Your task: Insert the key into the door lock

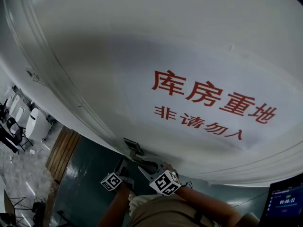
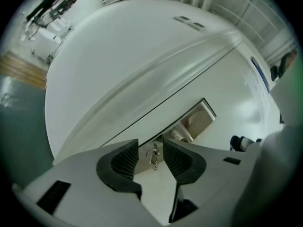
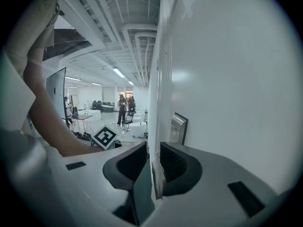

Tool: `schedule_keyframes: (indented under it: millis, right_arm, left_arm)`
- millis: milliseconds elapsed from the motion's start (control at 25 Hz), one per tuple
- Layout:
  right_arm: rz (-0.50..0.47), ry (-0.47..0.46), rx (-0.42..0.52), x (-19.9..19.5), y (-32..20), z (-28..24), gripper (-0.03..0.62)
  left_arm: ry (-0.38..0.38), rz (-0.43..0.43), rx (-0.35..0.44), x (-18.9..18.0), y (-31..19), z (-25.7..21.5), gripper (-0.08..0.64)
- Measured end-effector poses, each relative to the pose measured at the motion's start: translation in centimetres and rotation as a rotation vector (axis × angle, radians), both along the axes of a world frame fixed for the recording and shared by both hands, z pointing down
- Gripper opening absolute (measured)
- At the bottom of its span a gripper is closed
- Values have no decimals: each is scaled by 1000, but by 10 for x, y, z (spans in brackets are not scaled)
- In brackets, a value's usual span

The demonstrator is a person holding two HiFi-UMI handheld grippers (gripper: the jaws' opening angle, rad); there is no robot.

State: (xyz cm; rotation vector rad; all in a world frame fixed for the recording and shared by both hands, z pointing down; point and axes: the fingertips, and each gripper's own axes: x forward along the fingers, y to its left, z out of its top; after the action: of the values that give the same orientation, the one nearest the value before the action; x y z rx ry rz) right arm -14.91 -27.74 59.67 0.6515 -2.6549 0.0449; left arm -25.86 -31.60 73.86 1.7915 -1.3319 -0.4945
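Key (image 2: 152, 158) hangs on door (image 2: 142, 65) between wide-open L claw (image 2: 150, 143); R claw (image 3: 152, 148) also apart.

Head view: taken from the person's head, aimed steeply down along the white door (image 1: 142, 56) at close range (the red-lettered sign (image 1: 213, 105) fills the right half).
Left gripper view: taken along the left gripper (image 2: 150, 150), faced at the door, the lock plate (image 2: 196, 119) near ahead.
Right gripper view: taken along the right gripper (image 3: 153, 151), sighted edge-on past the door toward a hall (image 3: 113, 108).
Shared: the lock plate is caught by all three views; the left marker cube (image 1: 112, 181) is caught by the head and right gripper views.
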Motion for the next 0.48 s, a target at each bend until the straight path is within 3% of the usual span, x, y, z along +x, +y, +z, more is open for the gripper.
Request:
schedule_keyframes:
  millis: [120,200,360,480]
  right_arm:
    - [3,-19,14,0,-3,-9,98]
    - [6,-30,23,0,-7,-15,98]
    - [11,-46,36,-2,-13,-23,98]
    - [20,-64,53,-4,-16,-30,98]
  left_arm:
    - [-196,7,31,-7,6,-21,155]
    - [-283,17,78,-6,10,-41,155]
    - [-310,5,170,-6,18,-73,138]
    - [-311,0,195,-8,27,-87,20]
